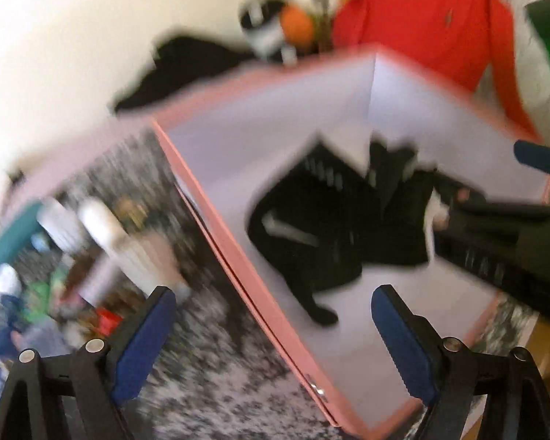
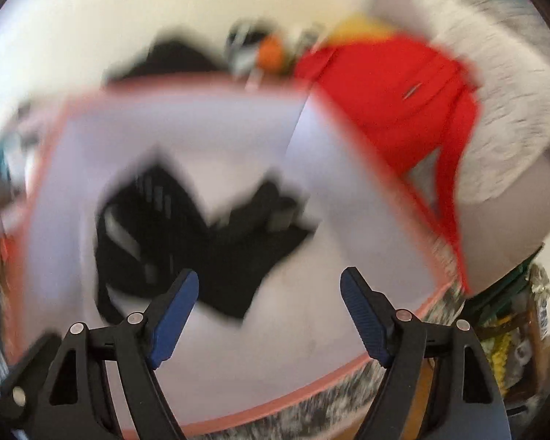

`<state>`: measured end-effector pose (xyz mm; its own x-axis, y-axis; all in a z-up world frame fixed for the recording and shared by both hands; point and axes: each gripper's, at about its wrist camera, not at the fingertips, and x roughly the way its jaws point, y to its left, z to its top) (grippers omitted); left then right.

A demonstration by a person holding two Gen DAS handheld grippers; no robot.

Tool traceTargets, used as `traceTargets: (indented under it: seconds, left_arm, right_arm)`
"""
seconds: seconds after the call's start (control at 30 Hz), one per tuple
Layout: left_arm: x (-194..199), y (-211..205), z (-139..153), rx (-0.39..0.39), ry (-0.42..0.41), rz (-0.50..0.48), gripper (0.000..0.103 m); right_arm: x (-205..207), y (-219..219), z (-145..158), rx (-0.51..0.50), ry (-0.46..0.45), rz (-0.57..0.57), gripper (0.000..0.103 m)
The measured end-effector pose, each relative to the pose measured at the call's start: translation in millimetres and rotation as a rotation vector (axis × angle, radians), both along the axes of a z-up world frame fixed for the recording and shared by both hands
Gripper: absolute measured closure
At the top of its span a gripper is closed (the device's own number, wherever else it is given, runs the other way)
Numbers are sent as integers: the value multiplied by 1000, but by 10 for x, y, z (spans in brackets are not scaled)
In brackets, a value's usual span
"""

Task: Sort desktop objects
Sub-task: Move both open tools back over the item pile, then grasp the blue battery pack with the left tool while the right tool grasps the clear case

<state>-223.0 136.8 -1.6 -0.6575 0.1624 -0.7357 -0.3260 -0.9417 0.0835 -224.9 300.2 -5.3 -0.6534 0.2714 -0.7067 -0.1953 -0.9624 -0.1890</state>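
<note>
Both views are blurred. Left gripper (image 1: 273,344) and right gripper (image 2: 269,317) have fingers apart, empty, low in frame; black clothes (image 2: 187,242) fill the pink bin (image 2: 348,330) at center.

This looks like a lived-in room at home: ahead of my hand-held gripper (image 2: 269,315) a pink-rimmed storage box (image 2: 348,220) holds black clothing (image 2: 187,234), a red shirt (image 2: 392,99) hangs beyond it, and a speckled carpet (image 1: 216,366) lies below.

Bright cream wall (image 1: 73,36) behind, speckled grey/white surface (image 1: 216,385) below, possibly carpet; frames too blurred for more.
</note>
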Motion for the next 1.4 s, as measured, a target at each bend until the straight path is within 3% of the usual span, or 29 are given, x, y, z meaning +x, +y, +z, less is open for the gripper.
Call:
traceTargets:
  seconds: [0.07,0.17,0.3,0.43,0.57,0.77,0.87,1.07,1.2,1.4]
  left_arm:
    - [186,-207,246,38,80,9,11]
    - [437,-722,441,78,147,62,6]
    - [717,-1483,545,94,201,155,5]
    - [891,-2279,398,49,213,292,3]
    - [982,-3071,106,46,165,438,3]
    - [948,-3683,-317,79,107,540,3]
    - [766,-3726,-543,55,62,516,3]
    - [294,-3821,-970,60,-45,513,3]
    - [-23,-3868,-1225,75,-113,524,3]
    - [-390,-3874,-1499,19,-165,551,3]
  right_arm:
    - [226,-44,391,-65,174,-14,16]
    - [555,-192,808,-189,345,23,5]
    - [819,-718,981,-259,420,113,5]
    - [939,-1386,930,-241,425,260,4]
    - [927,-2025,586,-211,364,394,4]
    - [767,-2751,-93,-190,195,526,4]
    - [679,-3082,-421,-179,115,586,4]
    - [373,-3320,-873,-200,9,618,4]
    - [116,-3500,-1098,-249,-70,601,4]
    - [-258,-3675,-1424,-243,-161,545,4]
